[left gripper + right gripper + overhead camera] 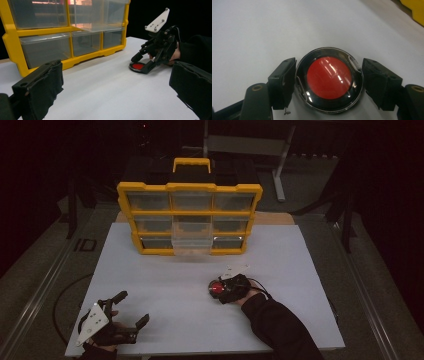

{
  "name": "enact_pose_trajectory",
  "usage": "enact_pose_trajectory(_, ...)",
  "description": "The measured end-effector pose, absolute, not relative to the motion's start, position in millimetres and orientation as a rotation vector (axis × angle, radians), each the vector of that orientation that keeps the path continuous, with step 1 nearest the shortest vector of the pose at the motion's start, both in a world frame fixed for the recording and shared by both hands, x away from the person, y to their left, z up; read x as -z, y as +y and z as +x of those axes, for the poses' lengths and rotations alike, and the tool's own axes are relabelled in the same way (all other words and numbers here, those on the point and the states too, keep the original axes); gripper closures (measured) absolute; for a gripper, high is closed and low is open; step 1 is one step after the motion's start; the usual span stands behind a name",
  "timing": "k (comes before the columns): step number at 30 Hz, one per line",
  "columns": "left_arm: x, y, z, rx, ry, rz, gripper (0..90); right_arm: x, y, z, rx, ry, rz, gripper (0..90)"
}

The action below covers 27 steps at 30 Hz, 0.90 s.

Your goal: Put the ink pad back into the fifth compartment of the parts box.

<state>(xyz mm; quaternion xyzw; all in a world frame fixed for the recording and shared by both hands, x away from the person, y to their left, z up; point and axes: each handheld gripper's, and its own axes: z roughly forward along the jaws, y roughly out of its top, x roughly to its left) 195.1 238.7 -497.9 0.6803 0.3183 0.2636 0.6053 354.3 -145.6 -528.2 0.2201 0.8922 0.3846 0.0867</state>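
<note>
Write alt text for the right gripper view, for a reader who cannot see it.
A round red disc in a clear, black-rimmed case lies flat on a white table, between the two black jaws of the right gripper. The jaws stand open on either side of the case. A corner of a yellow drawer cabinet shows at the top right.

The high camera is looking down over my table [165, 320]. My left gripper's camera is facing across toward my right gripper [144, 63]; my right's is hovering close over the red disc [329, 77] both are sharing.
</note>
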Motion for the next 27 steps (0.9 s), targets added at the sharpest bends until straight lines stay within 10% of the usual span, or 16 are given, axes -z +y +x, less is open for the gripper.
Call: enact_pose_trajectory(27,498.0,238.4,195.4,-0.610,0.738,1.574,0.0,502.0,-154.4,345.9,-1.156,2.655,0.630,29.8)
